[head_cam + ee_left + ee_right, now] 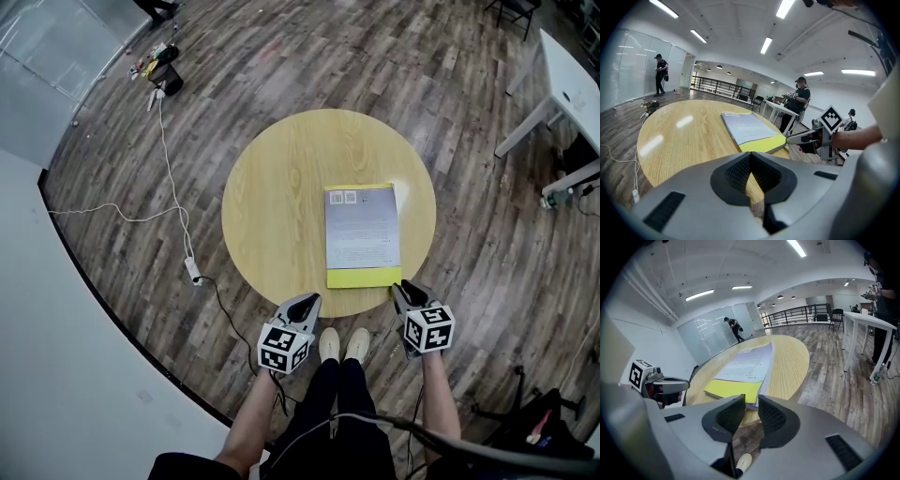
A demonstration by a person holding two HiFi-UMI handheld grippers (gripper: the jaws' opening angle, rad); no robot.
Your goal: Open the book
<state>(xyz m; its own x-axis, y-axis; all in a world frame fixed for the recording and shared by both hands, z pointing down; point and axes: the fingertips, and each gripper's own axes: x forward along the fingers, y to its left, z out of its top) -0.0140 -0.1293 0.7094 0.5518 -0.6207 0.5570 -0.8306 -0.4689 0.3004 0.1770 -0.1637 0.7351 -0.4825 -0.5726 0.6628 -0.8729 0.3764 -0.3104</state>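
2 grippers hover at the near table [272,206] edge: left gripper [312,300] pinched together, right gripper [398,289] parted beside the closed book [361,230].

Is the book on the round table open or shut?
Shut: the book lies flat with its cover on top, no inside pages showing.

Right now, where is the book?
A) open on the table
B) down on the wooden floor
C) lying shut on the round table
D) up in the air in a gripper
C: the book lies flat with its cover closed on the round table.
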